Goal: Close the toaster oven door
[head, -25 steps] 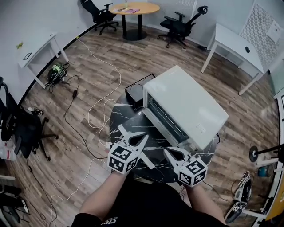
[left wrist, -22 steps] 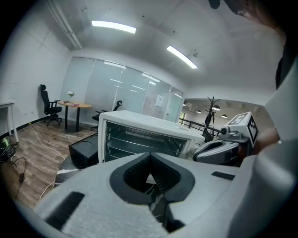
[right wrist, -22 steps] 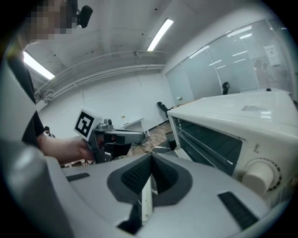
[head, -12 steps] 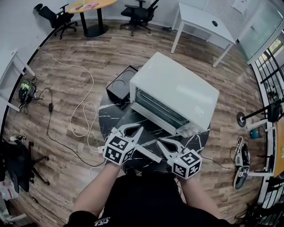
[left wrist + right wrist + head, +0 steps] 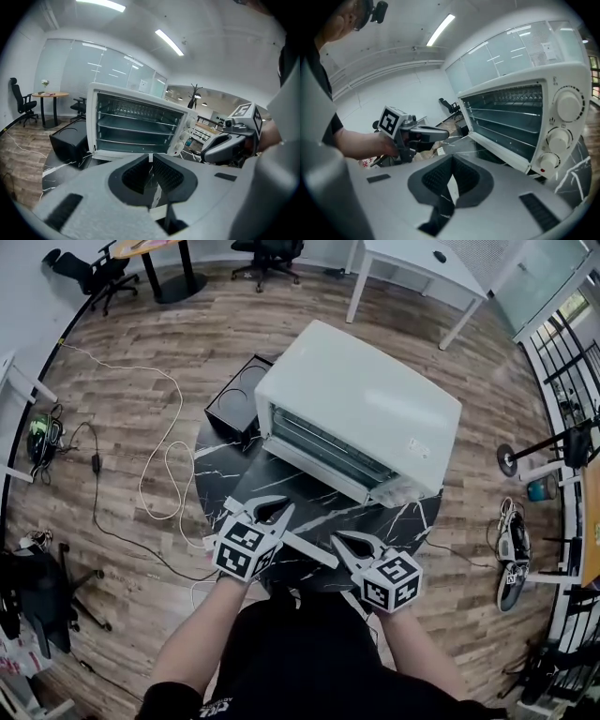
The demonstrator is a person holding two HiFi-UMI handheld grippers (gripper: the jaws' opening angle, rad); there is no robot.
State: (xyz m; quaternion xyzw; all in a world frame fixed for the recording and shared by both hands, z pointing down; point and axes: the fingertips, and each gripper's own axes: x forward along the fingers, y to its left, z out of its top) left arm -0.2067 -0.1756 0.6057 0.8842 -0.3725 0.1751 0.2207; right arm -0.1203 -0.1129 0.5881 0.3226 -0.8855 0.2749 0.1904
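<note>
The white toaster oven (image 5: 366, 409) stands on a round black marble table (image 5: 412, 517). Its glass door (image 5: 291, 488) hangs fully open, lying flat toward me, with the white handle bar (image 5: 314, 552) at the near edge. My left gripper (image 5: 281, 512) hovers over the door's left front corner. Its jaws have just been opening and show a thin gap with nothing between them (image 5: 150, 158). To its right, the right gripper (image 5: 342, 542) is shut and empty, just past the handle bar. The oven's open mouth and racks (image 5: 136, 126) face both gripper views, with the knobs (image 5: 562, 126) at its right.
A black box (image 5: 234, 409) sits beside the oven's left end. A white cable (image 5: 159, 465) loops over the wooden floor at the left. A white desk (image 5: 412, 263) and office chairs stand at the back. Shoes (image 5: 511, 554) lie at the right.
Both grippers have sunk toward the open door's front edge. The head view has swung, so the oven now sits higher and more central in it.
</note>
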